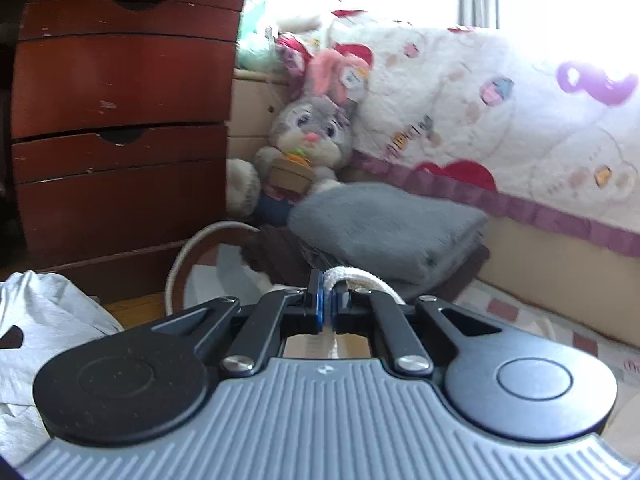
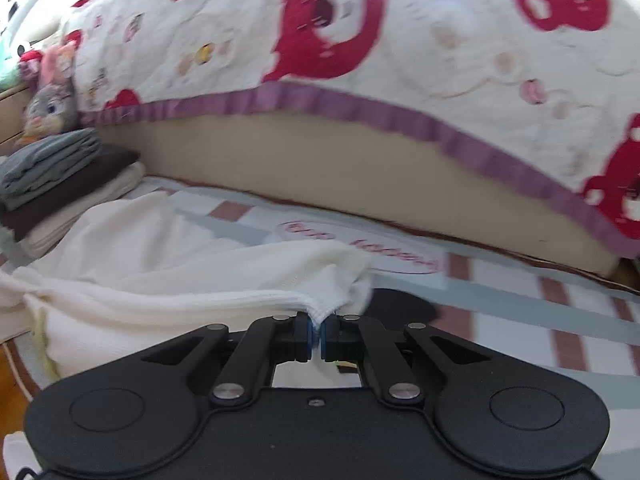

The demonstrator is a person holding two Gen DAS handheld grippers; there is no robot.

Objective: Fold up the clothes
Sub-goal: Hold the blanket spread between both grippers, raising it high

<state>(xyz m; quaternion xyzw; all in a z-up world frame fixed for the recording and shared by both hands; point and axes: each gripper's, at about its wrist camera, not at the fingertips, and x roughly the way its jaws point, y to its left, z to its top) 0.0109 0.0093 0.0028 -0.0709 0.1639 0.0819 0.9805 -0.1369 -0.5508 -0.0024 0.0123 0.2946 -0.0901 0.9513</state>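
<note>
On the striped bed [image 2: 520,320], right gripper [image 2: 317,334] pinches the cream garment [image 2: 168,264], left gripper [image 1: 327,308] clamps its edge, facing a dresser [image 1: 120,120] the right view misses.

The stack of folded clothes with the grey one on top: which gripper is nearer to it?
Left. The left gripper sits just before the stack of folded clothes; the right gripper sees it farther away, at far left.
</note>
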